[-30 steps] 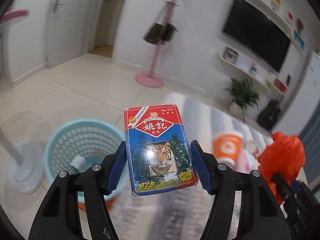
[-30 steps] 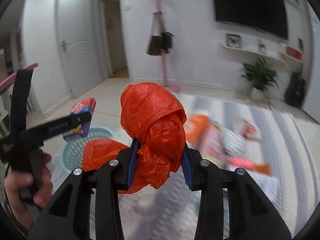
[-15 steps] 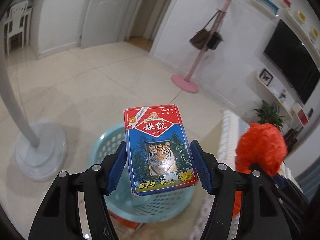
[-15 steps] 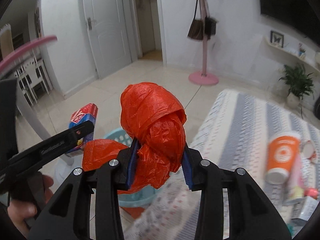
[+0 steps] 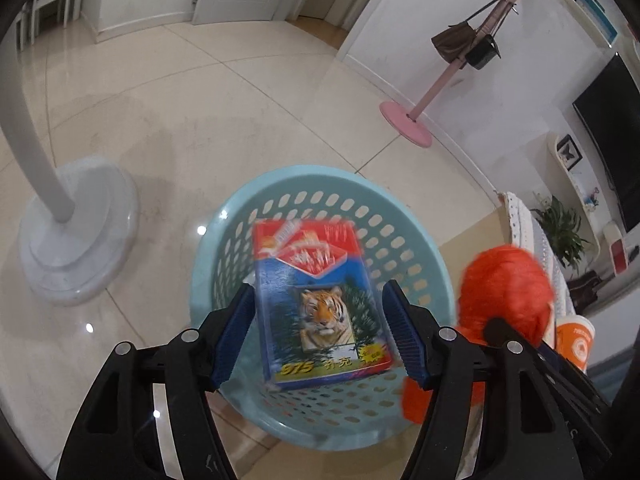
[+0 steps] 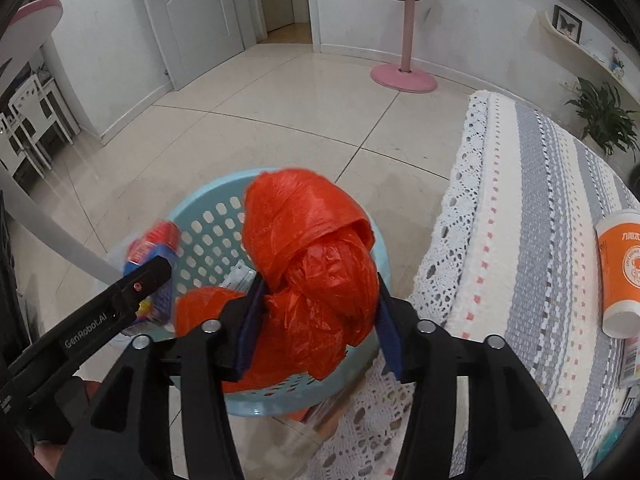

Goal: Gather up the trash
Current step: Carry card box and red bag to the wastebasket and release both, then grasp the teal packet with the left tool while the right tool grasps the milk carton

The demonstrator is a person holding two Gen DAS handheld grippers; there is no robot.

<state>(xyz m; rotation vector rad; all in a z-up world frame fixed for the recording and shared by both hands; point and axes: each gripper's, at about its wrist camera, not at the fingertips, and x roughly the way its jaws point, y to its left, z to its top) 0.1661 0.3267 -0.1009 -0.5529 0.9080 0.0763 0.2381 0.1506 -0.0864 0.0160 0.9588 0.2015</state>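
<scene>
Both jaws opening over pale-blue perforated plastic basket [image 5: 224,236]: left gripper [image 5: 318,334] freeing stiff, light tiger-print card box [image 5: 320,304], right gripper [image 6: 316,316] freeing soft, crushable knotted orange plastic bag [image 6: 312,248].

We read "975" on the tiger card box [image 5: 320,304]. We read "GenRobot.AI" on the left gripper's [image 6: 154,280] black arm.

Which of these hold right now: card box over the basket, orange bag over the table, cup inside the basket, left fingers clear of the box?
1. The card box is above the blue basket. True.
2. The orange bag hangs over the table. False: it is over the basket, beside the table's lace cloth.
3. The orange cup is in the basket. False: it lies on the cloth.
4. The left gripper fingers stand clear of the box. True; they are opening.
</scene>
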